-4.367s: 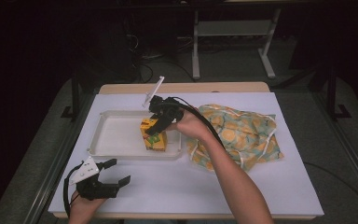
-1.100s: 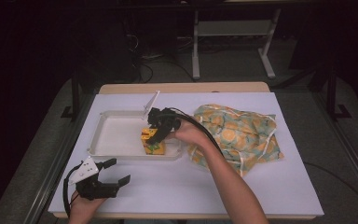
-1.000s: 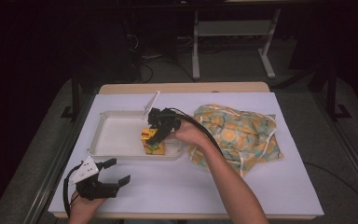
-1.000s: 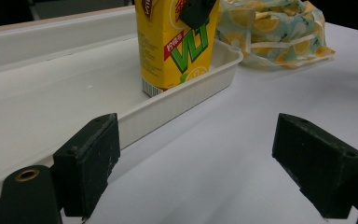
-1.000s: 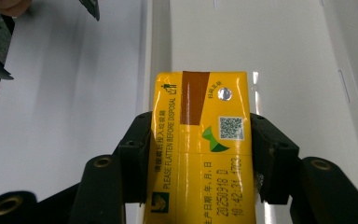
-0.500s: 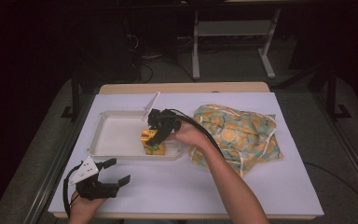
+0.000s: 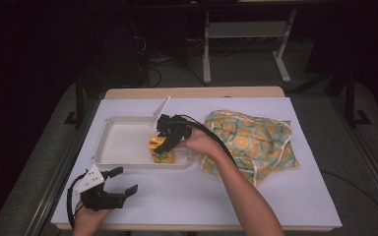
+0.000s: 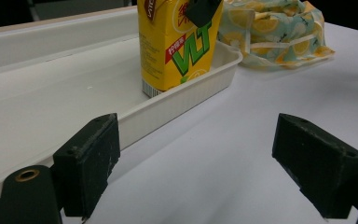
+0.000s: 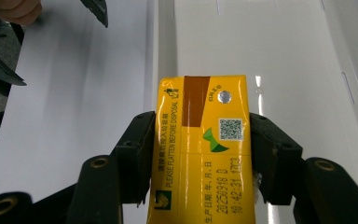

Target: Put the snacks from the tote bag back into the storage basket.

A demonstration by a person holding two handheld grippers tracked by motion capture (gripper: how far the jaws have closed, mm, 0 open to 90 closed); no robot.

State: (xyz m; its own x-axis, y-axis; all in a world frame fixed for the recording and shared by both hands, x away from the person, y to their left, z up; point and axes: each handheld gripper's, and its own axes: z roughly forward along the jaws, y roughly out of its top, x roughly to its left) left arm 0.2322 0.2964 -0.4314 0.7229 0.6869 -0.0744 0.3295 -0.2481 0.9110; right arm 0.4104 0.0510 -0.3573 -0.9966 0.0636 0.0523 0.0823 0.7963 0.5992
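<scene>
Your right hand-held gripper [image 7: 163, 142] reached in from about 4 o'clock and was clenched on the yellow juice carton [image 9: 200, 149]; in the right gripper view its two black jaws pressed flat against the carton's opposite sides, near the top, where a brown strip and a silver straw seal showed. The carton stood upright inside the white tray [image 7: 123, 145], close to the tray's near right corner, at about 5 o'clock within the tray. In the left gripper view the carton [image 8: 179, 44] rested on the tray floor just behind the near rim.

Your left hand-held gripper [image 7: 123, 183] was released, jaws spread wide and holding nothing, resting low over the white surface [image 7: 275, 196] at about 7 o'clock, just in front of the tray's near rim [image 8: 182, 100] and apart from it.

The lemon-print cloth bag [image 7: 253, 142] lay crumpled on the surface at about 3 o'clock from the tray, just beside its right end.
</scene>
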